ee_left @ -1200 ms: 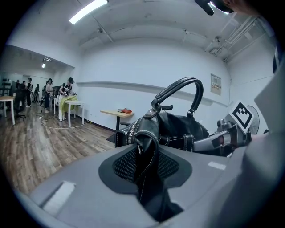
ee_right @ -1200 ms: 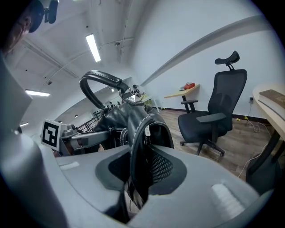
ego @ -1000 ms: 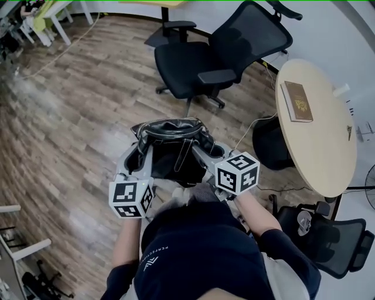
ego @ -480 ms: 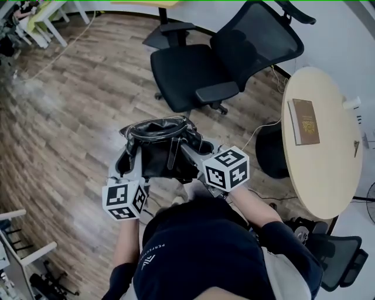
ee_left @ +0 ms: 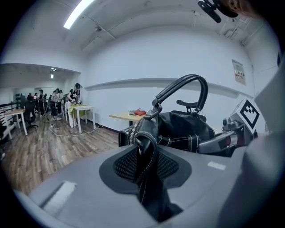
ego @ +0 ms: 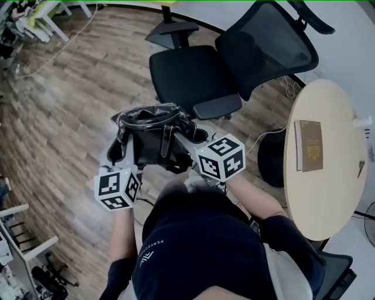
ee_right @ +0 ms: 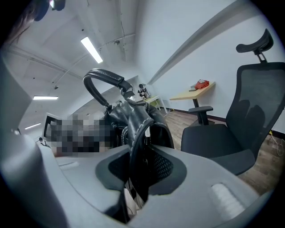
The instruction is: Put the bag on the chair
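Observation:
A black leather bag point(ego: 151, 137) with white stitching and a curved handle hangs in the air between both grippers. My left gripper point(ego: 120, 153) is shut on the bag's left edge point(ee_left: 144, 153). My right gripper point(ego: 186, 140) is shut on the bag's right edge point(ee_right: 138, 147). The black office chair point(ego: 190, 76) with a mesh back stands just beyond the bag, its seat point(ee_right: 218, 140) close on the right in the right gripper view. The bag's handle point(ee_left: 185, 87) stands upright.
A round beige table point(ego: 325, 158) with a brown book point(ego: 309, 145) is to the right. A black bin point(ego: 271, 155) sits under its edge. A second chair base point(ego: 173, 32) stands behind the office chair. White desks point(ego: 35, 17) are far left on the wood floor.
The bag and both grippers have come nearer the chair; the seat now lies right beyond the bag. Both grips are unchanged.

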Available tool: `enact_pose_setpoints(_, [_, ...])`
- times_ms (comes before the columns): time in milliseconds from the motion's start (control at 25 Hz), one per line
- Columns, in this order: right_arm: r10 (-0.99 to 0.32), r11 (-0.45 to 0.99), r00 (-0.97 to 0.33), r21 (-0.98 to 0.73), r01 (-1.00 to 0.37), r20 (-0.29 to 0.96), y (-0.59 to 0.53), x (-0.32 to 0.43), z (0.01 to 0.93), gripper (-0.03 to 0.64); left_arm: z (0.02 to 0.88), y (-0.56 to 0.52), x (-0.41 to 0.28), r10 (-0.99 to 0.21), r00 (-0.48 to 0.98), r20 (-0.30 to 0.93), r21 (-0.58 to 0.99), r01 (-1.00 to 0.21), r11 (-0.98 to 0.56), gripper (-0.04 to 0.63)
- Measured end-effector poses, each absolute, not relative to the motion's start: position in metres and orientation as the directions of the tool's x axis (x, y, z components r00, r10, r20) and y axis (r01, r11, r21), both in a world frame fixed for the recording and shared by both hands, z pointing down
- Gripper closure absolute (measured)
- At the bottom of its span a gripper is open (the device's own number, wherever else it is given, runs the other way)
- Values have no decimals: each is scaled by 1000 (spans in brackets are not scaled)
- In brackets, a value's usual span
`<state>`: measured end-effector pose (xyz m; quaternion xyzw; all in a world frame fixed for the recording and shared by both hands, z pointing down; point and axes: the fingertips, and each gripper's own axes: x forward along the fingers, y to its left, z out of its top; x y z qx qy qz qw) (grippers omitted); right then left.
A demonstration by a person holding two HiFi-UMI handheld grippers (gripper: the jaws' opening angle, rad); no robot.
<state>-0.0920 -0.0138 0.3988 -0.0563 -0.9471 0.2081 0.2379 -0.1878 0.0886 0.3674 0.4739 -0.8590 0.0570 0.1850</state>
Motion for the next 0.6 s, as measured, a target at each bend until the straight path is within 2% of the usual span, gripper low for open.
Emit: enact_pose_setpoints(600, [77, 880, -903, -454, -138, 423, -113, -186, 410, 543, 373, -30, -297, -839, -415, 352, 72, -882, 466, 495])
